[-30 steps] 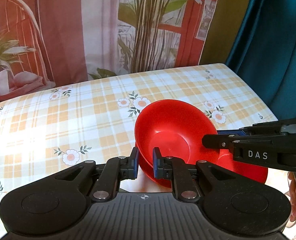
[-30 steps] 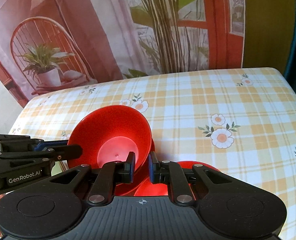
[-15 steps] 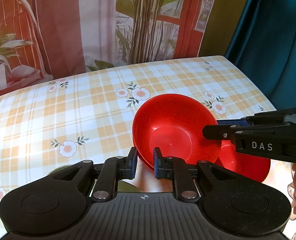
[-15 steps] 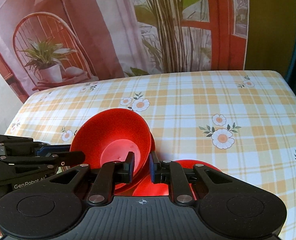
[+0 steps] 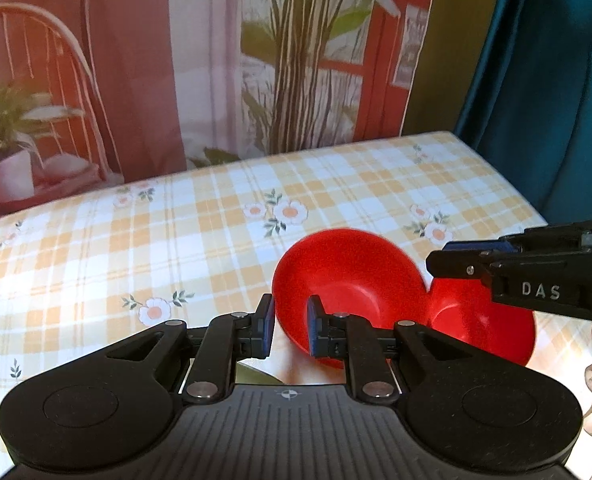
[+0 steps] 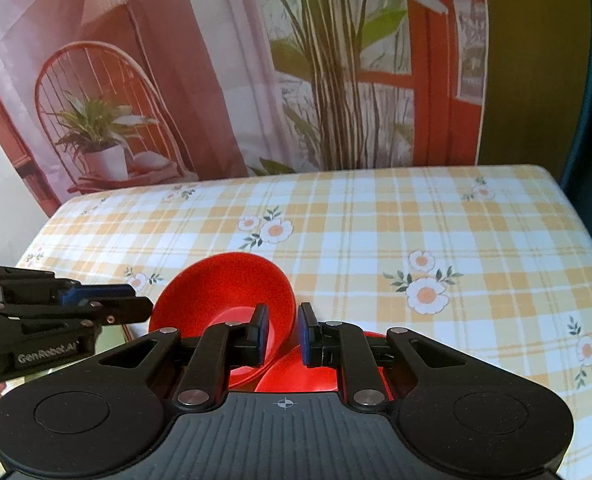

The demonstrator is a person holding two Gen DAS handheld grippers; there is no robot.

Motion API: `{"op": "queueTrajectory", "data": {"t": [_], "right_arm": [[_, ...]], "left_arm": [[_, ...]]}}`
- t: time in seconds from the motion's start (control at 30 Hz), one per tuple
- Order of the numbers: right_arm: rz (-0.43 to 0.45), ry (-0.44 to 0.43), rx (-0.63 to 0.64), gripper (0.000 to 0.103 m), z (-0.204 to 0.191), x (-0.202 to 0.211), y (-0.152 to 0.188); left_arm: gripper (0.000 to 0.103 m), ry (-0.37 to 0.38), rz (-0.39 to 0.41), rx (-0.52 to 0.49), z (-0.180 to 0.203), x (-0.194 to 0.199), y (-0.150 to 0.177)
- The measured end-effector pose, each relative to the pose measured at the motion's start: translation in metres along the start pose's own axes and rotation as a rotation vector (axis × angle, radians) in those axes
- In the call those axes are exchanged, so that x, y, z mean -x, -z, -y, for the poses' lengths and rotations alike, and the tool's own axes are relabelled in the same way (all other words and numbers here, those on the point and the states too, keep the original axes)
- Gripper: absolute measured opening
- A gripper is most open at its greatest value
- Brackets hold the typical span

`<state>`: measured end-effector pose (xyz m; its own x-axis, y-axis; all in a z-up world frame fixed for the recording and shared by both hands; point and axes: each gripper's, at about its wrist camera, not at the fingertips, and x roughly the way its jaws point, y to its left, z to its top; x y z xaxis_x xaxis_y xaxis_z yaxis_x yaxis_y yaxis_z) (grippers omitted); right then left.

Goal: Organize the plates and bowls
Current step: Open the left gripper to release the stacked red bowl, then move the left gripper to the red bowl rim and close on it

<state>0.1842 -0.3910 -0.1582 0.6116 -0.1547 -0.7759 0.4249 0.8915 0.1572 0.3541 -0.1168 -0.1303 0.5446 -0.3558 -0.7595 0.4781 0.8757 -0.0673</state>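
A red bowl (image 5: 347, 276) is tilted up on its side, and my left gripper (image 5: 290, 328) is shut on its left rim. A second red bowl (image 5: 483, 320) lies flat behind it to the right. In the right wrist view the tilted bowl (image 6: 220, 292) stands with its right rim between the fingers of my right gripper (image 6: 282, 334), which is shut on it. The flat bowl (image 6: 296, 372) shows below, mostly hidden by the gripper body. Each gripper shows in the other's view: the right (image 5: 535, 276), the left (image 6: 56, 312).
The table (image 6: 375, 220) has a yellow plaid cloth with daisies. A printed backdrop with a chair and plants hangs behind it. A teal curtain (image 5: 543, 80) hangs at the right. Something green (image 5: 256, 372) shows under my left gripper.
Both grippers and the tilted bowl have drawn back toward the near edge of the table. The bowl appears smaller and lower in both views.
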Motion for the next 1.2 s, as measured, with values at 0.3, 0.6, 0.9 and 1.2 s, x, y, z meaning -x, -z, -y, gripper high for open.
{"op": "queueTrajectory", "data": {"t": [0.3,0.6,0.9,1.2], "right_arm": [[0.087,0.051,-0.031,0.016,0.025,0.027,0.027],[0.149,0.133,-0.019,0.021,0.052,0.043,0.057],[0.162,0.124,-0.047,0.021,0.068,0.044,0.068],[0.144,0.100,-0.106,0.021,0.077,0.040,0.082]], "left_arm": [[0.017,0.063,0.032,0.146,0.022,0.020,0.017],[0.019,0.098,0.031,0.126,0.064,0.022,0.034],[0.027,0.116,-0.021,0.127,0.081,0.007,0.042],[0.035,0.128,-0.059,0.157,0.081,-0.010,0.042]]}}
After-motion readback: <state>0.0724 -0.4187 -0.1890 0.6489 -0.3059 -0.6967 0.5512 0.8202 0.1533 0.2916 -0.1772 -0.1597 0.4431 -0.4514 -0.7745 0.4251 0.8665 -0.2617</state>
